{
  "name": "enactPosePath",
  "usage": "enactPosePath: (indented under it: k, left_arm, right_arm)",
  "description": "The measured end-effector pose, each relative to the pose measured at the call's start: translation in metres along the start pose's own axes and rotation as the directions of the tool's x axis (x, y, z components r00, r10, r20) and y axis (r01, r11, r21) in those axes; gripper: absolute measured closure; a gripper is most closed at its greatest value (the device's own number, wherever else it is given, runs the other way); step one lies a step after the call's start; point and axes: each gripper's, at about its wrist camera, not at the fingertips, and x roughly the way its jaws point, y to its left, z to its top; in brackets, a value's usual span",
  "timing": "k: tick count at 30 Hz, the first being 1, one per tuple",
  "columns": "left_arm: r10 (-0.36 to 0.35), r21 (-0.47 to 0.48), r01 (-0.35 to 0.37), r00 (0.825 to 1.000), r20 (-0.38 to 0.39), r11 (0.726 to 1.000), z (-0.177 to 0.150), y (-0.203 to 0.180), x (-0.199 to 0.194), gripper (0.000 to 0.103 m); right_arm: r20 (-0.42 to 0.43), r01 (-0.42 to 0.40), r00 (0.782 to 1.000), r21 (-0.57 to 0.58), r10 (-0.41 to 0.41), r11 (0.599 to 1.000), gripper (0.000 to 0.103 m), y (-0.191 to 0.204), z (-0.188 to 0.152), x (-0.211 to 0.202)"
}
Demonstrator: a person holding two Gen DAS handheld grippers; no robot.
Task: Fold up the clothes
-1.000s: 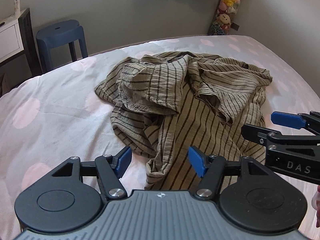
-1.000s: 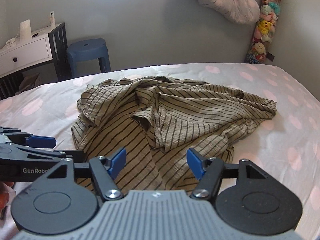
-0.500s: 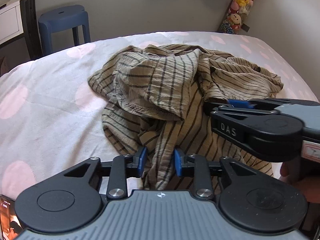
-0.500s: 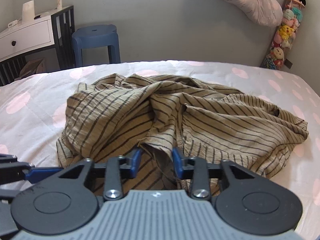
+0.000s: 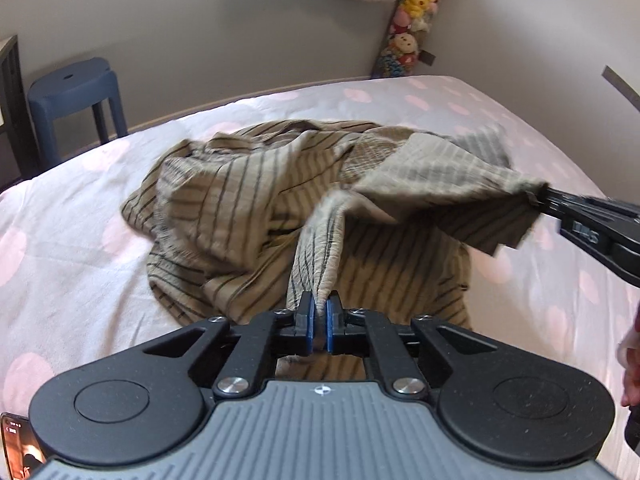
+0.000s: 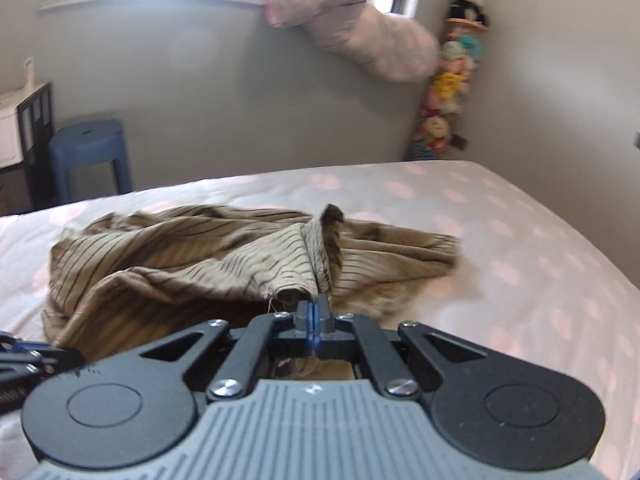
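Left wrist: shirt (image 5: pixel 248 200) stretched toward tongs (image 5: pixel 319 312).

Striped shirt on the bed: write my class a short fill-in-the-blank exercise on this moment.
1. The left tool is shut on the ____ shirt.
2. The right tool is ____ on the same shirt.
3. The shirt lies on a bed with ____ dots.
4. The stool is ____.

Missing: striped; shut; pink; blue

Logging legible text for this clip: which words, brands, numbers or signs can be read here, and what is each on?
None reads clearly.
Light lettering on the right gripper body, seen from the left wrist: too blurred to read.
Phone screen at that view's lower left corner: small markings, too small to read.
The striped shirt and the bedsheet carry no text.
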Motion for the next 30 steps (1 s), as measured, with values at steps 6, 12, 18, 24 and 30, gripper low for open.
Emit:
enactPosePath:
  k: [6, 12, 18, 24, 30]
  left_arm:
    - [-0.107, 0.082, 0.105, 0.994, 0.021, 0.991, 0.003, -0.041, -0.030, 0.099]
    - [-0.241, 0.211, 0.236, 0.971, -0.003, 0.949, -0.019, -0.107, -0.065, 0.099]
    - [-0.336, 0.311, 0.346, 0.938, -0.089, 0.885, -0.054, -0.159, -0.089, 0.097]
    - [-0.308, 0.384, 0.326, 0.945, -0.108, 0.864, -0.076, -0.186, -0.100, 0.085]
    - [-0.240, 0.407, 0.263, 0.965, -0.107, 0.875, -0.076, -0.190, -0.095, 0.085]
  right_arm:
    - [0.003, 0.188, 0.982, 0.111, -0.190, 0.976, 0.102, -0.084, -0.029, -0.065]
    - [-0.020, 0.322, 0.945, 0.206, -0.325, 0.924, 0.102, -0.148, -0.069, -0.135]
    - [-0.035, 0.433, 0.895, 0.301, -0.444, 0.849, 0.102, -0.194, -0.114, -0.198]
    - [-0.101, 0.530, 0.835, 0.410, -0.541, 0.742, 0.102, -0.238, -0.174, -0.259]
    - [-0.232, 0.649, 0.733, 0.521, -0.640, 0.554, 0.102, -0.294, -0.247, -0.324]
